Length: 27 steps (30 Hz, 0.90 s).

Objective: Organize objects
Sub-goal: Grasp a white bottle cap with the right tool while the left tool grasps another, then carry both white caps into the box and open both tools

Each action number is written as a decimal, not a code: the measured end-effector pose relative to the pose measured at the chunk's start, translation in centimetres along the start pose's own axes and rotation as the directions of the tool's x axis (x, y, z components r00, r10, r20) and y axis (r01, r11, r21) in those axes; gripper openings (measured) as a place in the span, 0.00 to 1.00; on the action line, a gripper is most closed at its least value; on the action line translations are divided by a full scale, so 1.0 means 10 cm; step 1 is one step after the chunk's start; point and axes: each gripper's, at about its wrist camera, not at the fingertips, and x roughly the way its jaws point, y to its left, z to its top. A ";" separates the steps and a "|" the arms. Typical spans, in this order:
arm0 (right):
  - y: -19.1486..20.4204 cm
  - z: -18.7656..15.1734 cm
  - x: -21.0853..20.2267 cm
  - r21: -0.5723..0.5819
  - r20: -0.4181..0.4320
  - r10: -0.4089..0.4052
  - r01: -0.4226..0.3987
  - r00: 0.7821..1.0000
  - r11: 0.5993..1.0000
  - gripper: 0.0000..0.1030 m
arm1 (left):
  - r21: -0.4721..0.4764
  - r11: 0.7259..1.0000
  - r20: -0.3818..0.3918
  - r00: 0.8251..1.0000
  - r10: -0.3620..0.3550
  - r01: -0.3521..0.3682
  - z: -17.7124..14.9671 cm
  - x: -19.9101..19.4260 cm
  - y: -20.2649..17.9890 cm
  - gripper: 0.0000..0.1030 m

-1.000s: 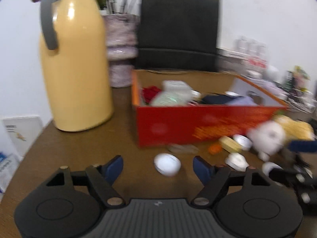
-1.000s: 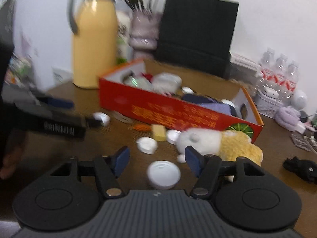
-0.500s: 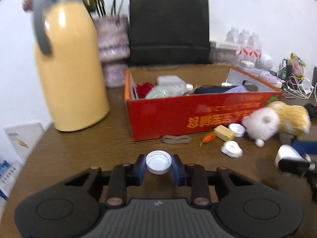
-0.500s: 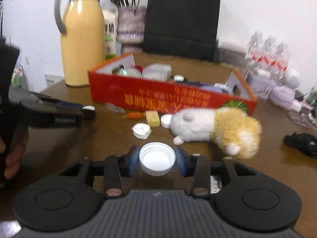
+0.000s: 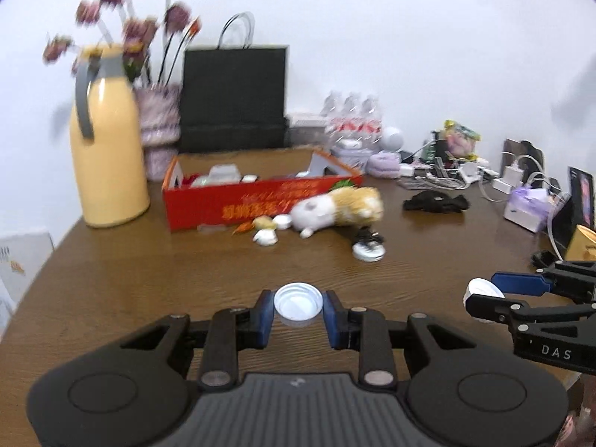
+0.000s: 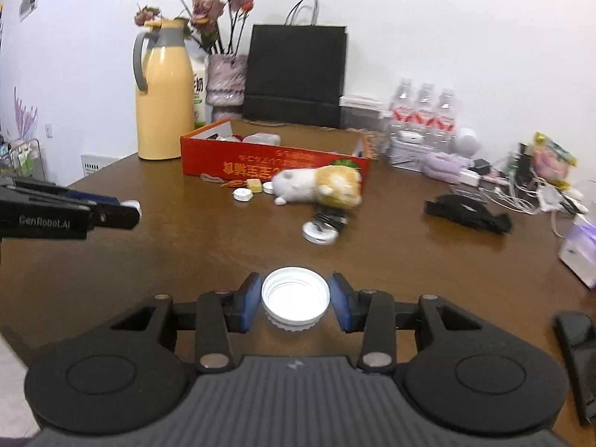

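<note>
My left gripper (image 5: 298, 307) is shut on a small white bottle cap (image 5: 298, 301), held above the brown table (image 5: 149, 283). My right gripper (image 6: 296, 300) is shut on a larger white cap (image 6: 295, 292), open side up. Each gripper shows in the other view: the right one at the right edge (image 5: 484, 294), the left one at the left edge (image 6: 130, 210). A red cardboard box (image 6: 275, 160) with several items stands far ahead. A white and yellow plush hamster (image 6: 320, 186) lies in front of it, with small caps (image 6: 242, 194), a yellow block and a carrot piece beside it.
A yellow thermos jug (image 6: 162, 93), a flower vase (image 6: 225, 78) and a black paper bag (image 6: 296, 70) stand behind the box. Water bottles (image 6: 422, 108), cables and chargers (image 6: 521, 186), a black cloth (image 6: 465, 210) and a white lid with a black clip (image 6: 322, 229) lie on the right.
Both grippers closed on white caps that lay between their open jaws, then lifted and pulled back from the box. The box and plush now look farther away.
</note>
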 end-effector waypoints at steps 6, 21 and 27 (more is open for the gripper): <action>-0.10 -0.10 -0.43 0.017 0.077 0.007 -0.008 0.997 1.000 0.39 | 0.012 1.000 0.038 0.999 0.005 -0.005 -0.02 -0.34 -0.29 0.26; -0.30 0.10 -0.14 0.084 0.113 0.052 -0.061 0.992 0.995 0.39 | -0.005 1.000 0.029 0.999 -0.018 0.019 0.22 0.03 -0.02 0.26; -0.55 0.98 0.55 0.030 0.162 0.158 -0.165 0.974 0.986 0.39 | -0.031 0.992 0.044 0.991 -0.123 0.125 1.12 0.90 0.54 0.26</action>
